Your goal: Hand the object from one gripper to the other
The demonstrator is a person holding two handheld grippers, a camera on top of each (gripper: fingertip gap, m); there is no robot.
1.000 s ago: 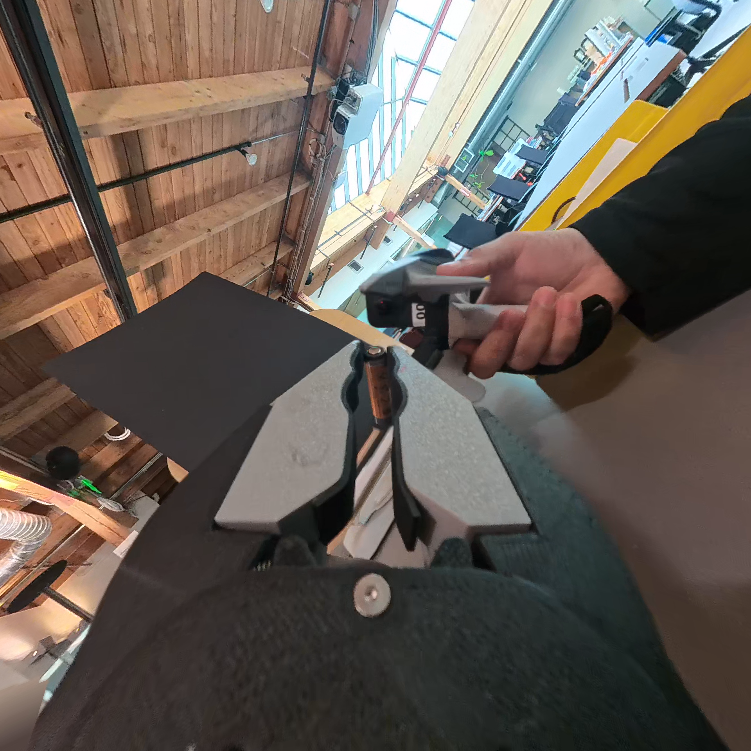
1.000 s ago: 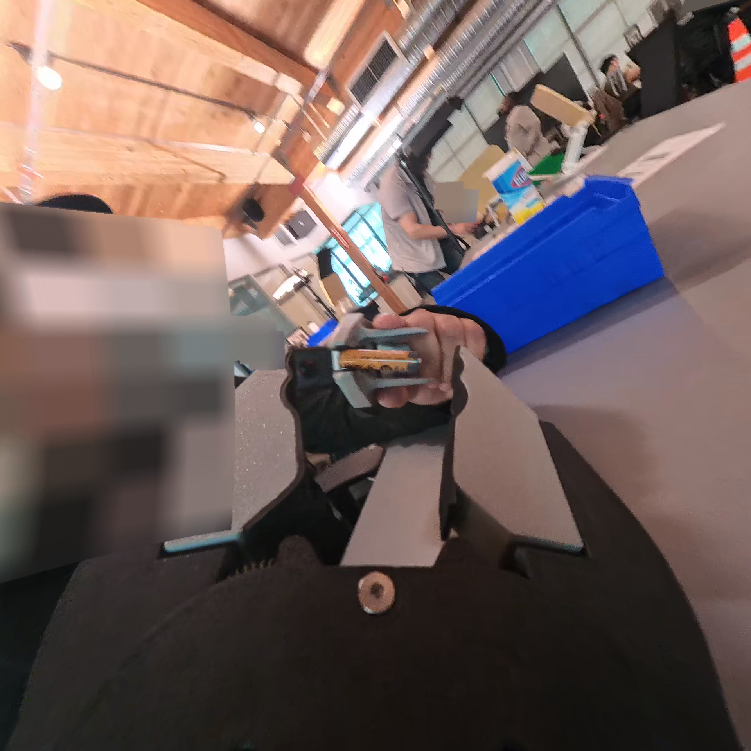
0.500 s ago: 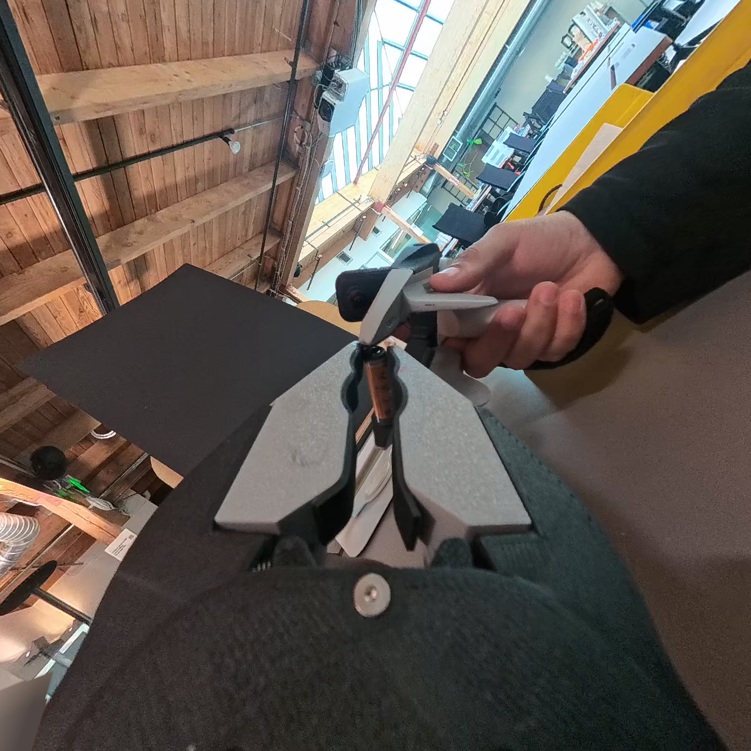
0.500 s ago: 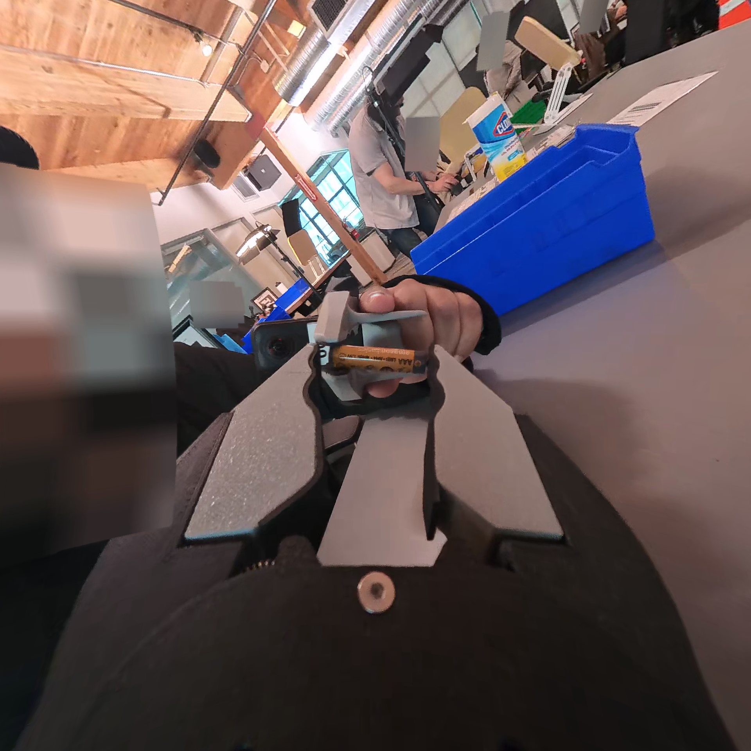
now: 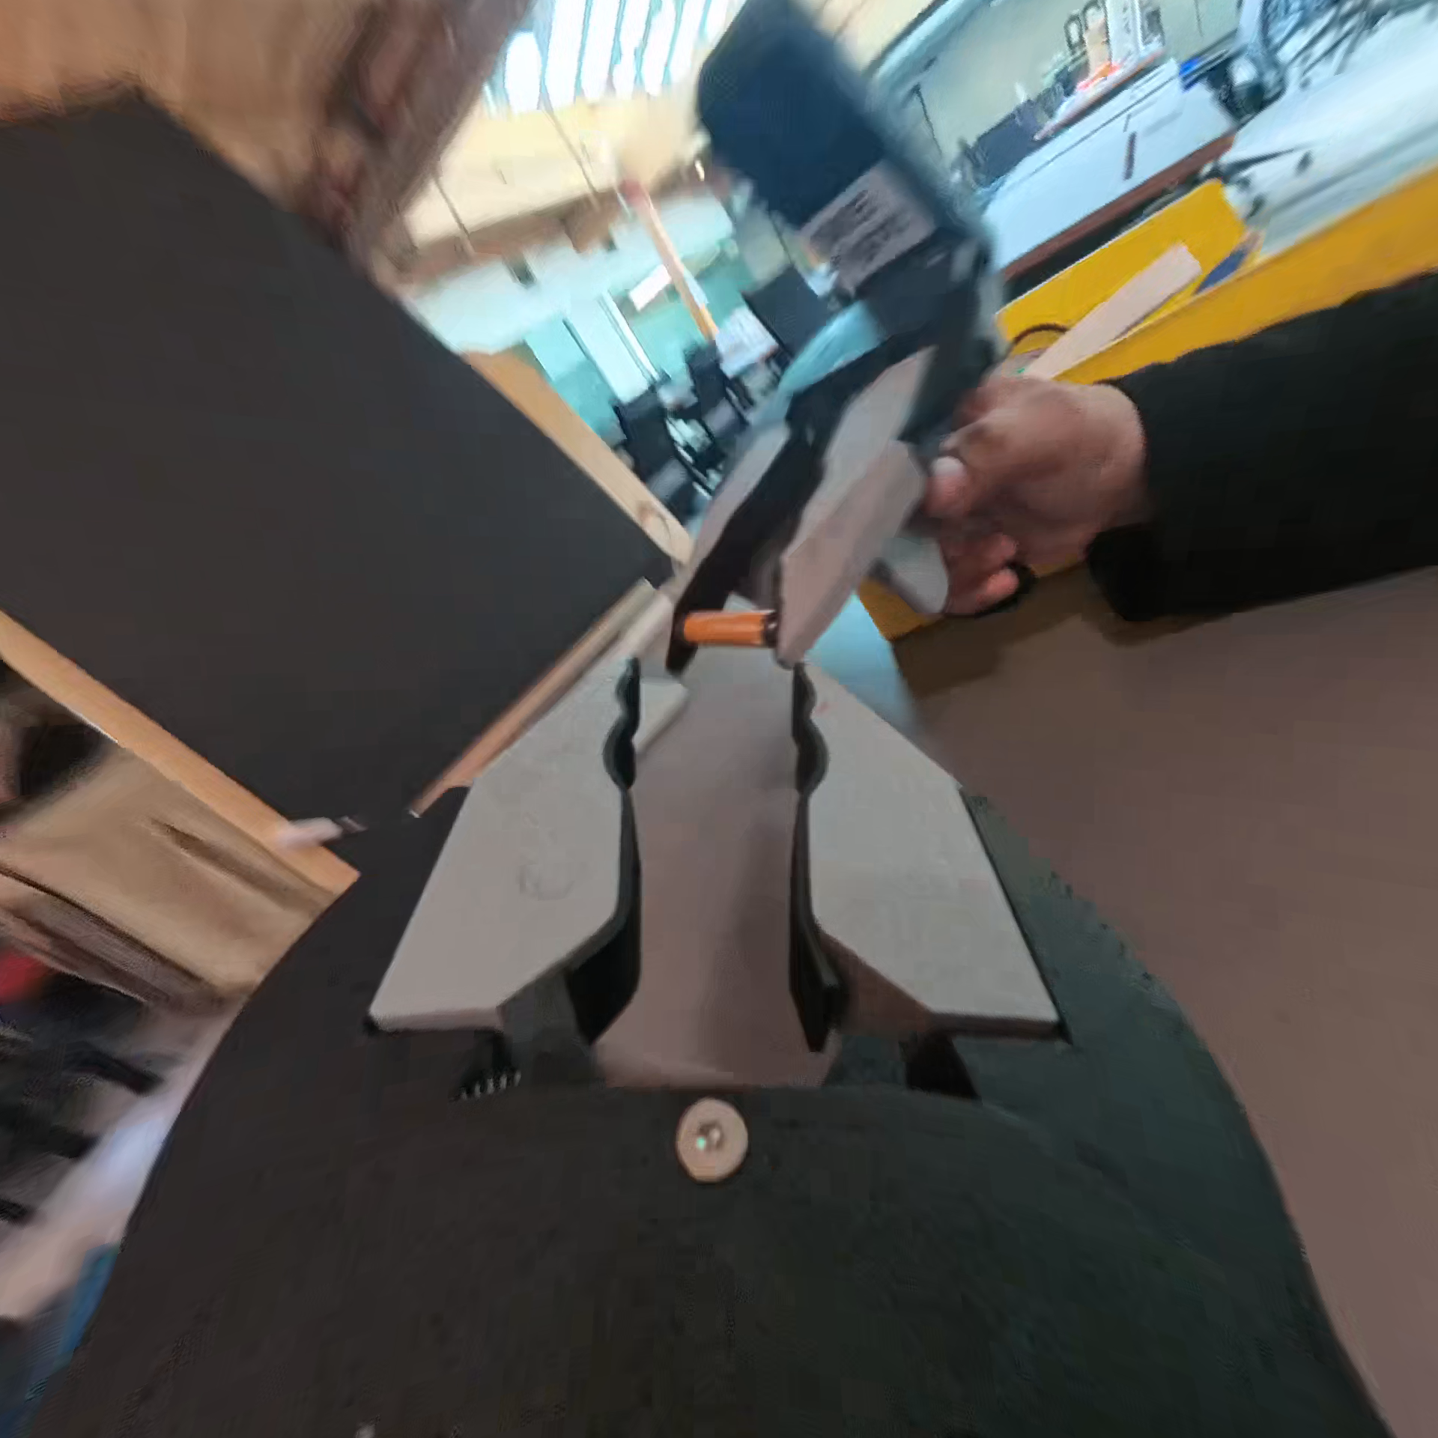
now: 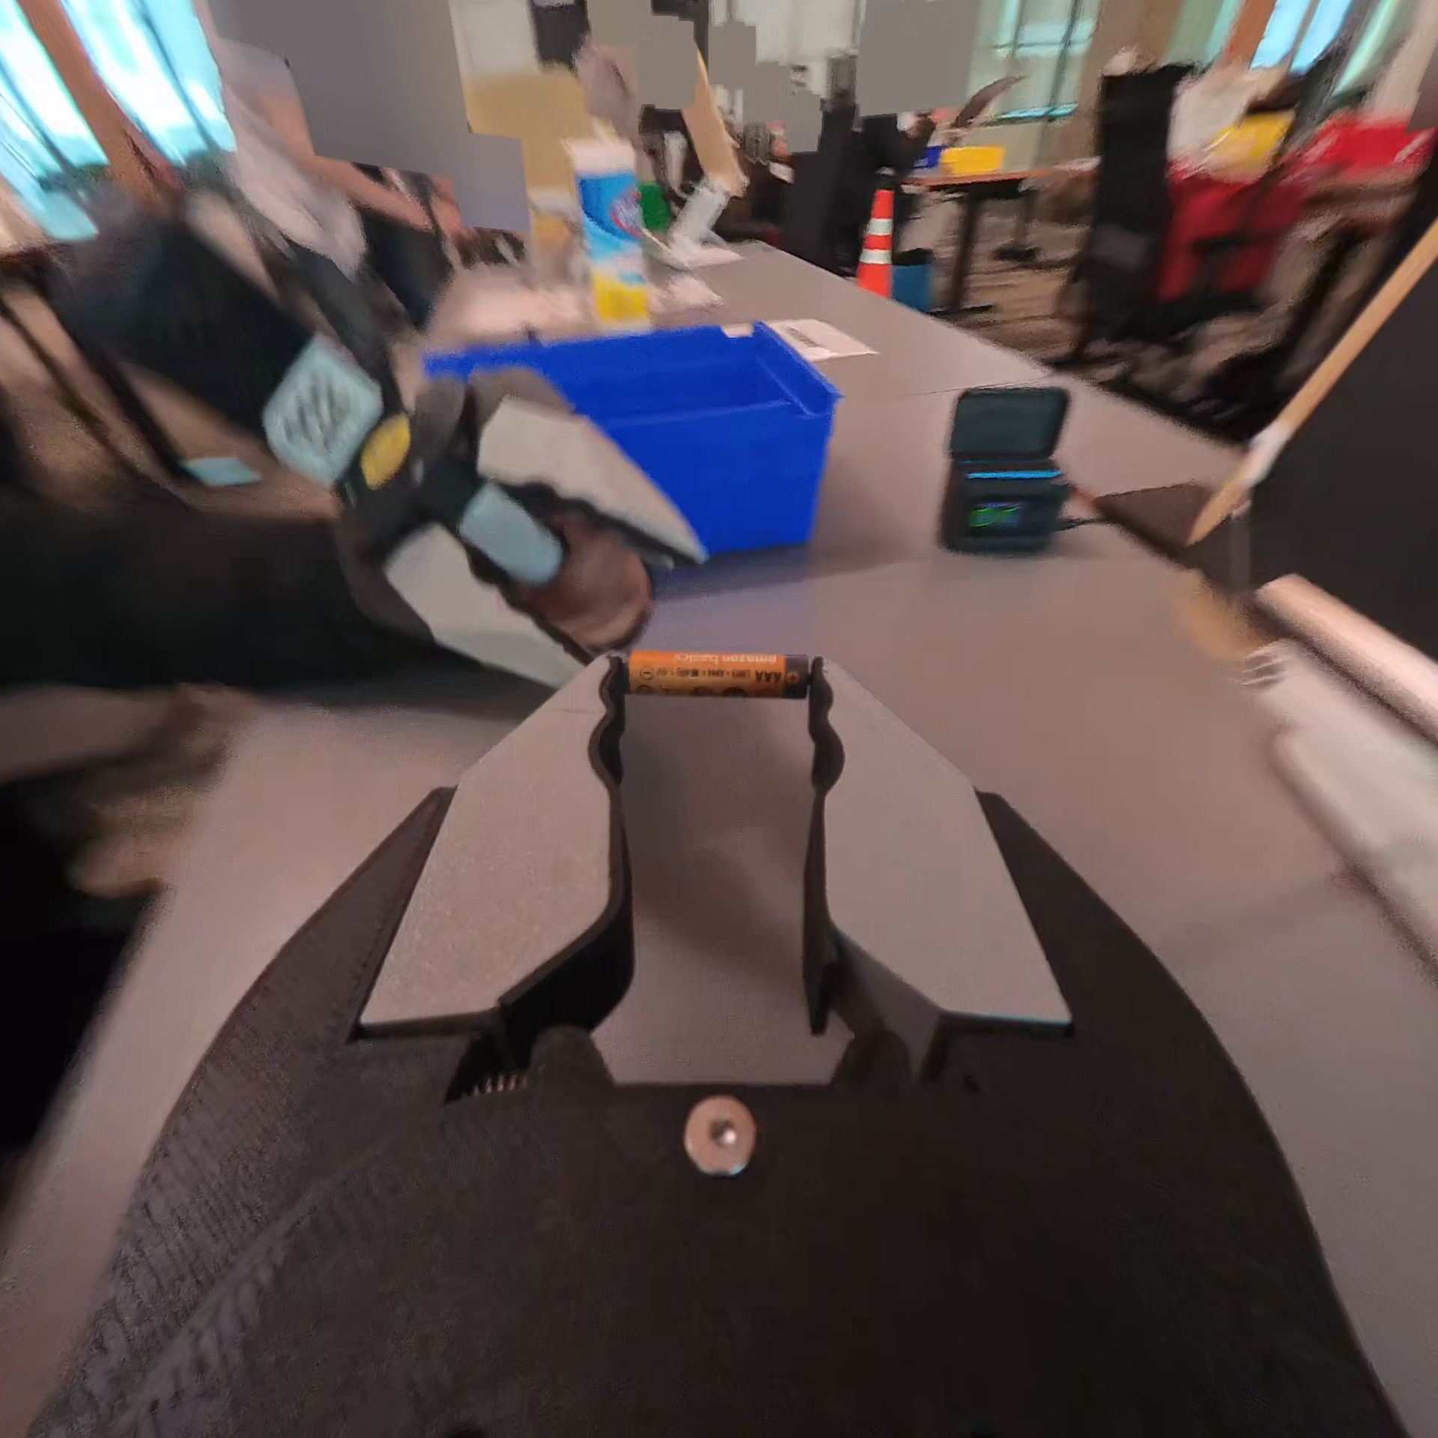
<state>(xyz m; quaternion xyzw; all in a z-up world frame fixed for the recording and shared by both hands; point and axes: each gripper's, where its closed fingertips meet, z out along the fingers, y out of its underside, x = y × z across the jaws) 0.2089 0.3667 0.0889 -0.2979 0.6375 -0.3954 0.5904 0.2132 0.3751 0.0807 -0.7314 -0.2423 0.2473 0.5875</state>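
An orange and black battery (image 6: 700,675) is held end to end between the fingertips of my right gripper (image 6: 716,686), a little above the grey table (image 6: 1050,739). My left gripper (image 5: 716,685) is open and empty, with its jaws wide apart. In the left wrist view the right gripper (image 5: 731,652) hangs just beyond my left fingertips, tips down, with the battery (image 5: 727,627) across them. A hand (image 5: 1035,482) in a black sleeve holds it. In the right wrist view a finger (image 6: 591,475) of the left gripper shows blurred at the left, apart from the battery.
A blue bin (image 6: 700,443) and a small black case (image 6: 1004,475) stand on the table beyond the grippers. A black board (image 5: 272,467) leans at the left of the left wrist view, and a yellow bin (image 5: 1128,272) sits behind the hand. People and furniture are far back.
The battery has passed from my left gripper to my right. The left gripper has opened and drawn back. Both views have swung down from the ceiling to the table.
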